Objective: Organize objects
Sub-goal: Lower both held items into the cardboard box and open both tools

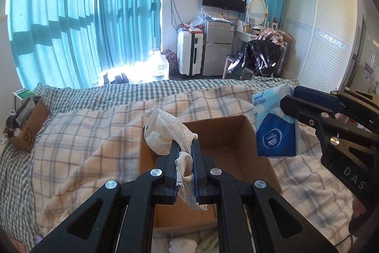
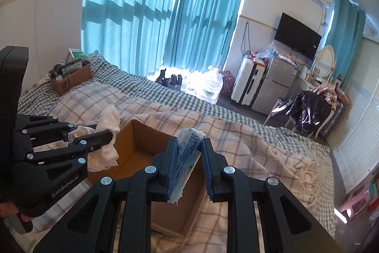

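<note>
An open cardboard box lies on the plaid blanket; it also shows in the right wrist view. My left gripper is shut on a white lace cloth and holds it above the box's left wall. In the right wrist view the left gripper and cloth sit left of the box. My right gripper is shut on a blue tissue pack above the box. In the left wrist view the right gripper holds that pack at the box's right edge.
A second cardboard box full of items sits at the bed's far left corner. Beyond the bed stand a water jug, a white suitcase, a small fridge and a chair draped with dark clothing.
</note>
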### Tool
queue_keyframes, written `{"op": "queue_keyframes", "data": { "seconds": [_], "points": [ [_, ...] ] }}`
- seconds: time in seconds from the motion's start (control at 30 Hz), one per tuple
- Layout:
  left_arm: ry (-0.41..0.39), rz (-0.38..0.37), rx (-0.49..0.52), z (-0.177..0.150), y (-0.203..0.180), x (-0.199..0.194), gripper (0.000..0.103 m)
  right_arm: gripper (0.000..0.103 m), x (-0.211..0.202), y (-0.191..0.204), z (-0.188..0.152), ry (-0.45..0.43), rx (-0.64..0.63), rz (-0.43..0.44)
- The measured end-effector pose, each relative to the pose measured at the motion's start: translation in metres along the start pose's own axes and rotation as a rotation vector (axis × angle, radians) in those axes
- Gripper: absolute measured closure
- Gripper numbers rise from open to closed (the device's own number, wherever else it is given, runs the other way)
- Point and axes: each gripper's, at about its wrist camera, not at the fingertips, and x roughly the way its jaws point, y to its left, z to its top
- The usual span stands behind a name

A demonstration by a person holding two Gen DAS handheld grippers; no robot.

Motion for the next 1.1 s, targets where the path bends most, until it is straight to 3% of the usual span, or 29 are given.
{"op": "queue_keyframes", "data": {
  "seconds": [0.23,0.37,0.57,0.63,0.67,0.7,0.73,0.77,0.8,1.0,1.1],
  "points": [
    [0.08,-0.003,-0.011,-0.012,0.011,0.072,0.094,0.083,0.083,-0.001,-0.018,0.083,0.02,0.043],
    [0.104,-0.025,-0.008,-0.022,0.019,0.092,0.094,0.083,0.112,-0.002,-0.039,0.129,0.021,0.086],
    [0.126,-0.018,0.017,-0.035,0.012,0.1,0.092,0.083,0.129,-0.001,-0.056,0.183,-0.004,0.076],
    [0.135,-0.003,0.02,-0.037,0.009,0.098,0.086,0.082,0.124,-0.004,-0.058,0.179,0.007,0.085],
    [0.134,0.003,0.023,-0.037,0.008,0.095,0.076,0.079,0.12,-0.006,-0.058,0.174,0.02,0.083],
    [0.128,0.009,0.023,-0.037,0.008,0.09,0.057,0.077,0.114,-0.007,-0.056,0.167,0.03,0.076],
    [0.117,0.017,0.021,-0.037,0.007,0.084,0.044,0.066,0.105,-0.01,-0.055,0.145,0.039,0.066],
    [0.098,0.03,0.016,-0.036,0.007,0.076,0.024,0.049,0.097,-0.011,-0.053,0.129,0.049,0.056],
    [0.07,0.041,0.005,-0.035,0.008,0.065,0.019,0.043,0.088,-0.014,-0.052,0.114,0.063,0.047],
    [0.023,0.04,-0.056,-0.026,0.018,0.005,0.018,0.037,0.019,-0.03,-0.047,0.049,0.122,0.037],
    [-0.013,0.051,-0.061,-0.027,0.016,-0.027,0.009,0.028,-0.018,-0.028,-0.045,0.023,0.097,0.019]
  ]
}}
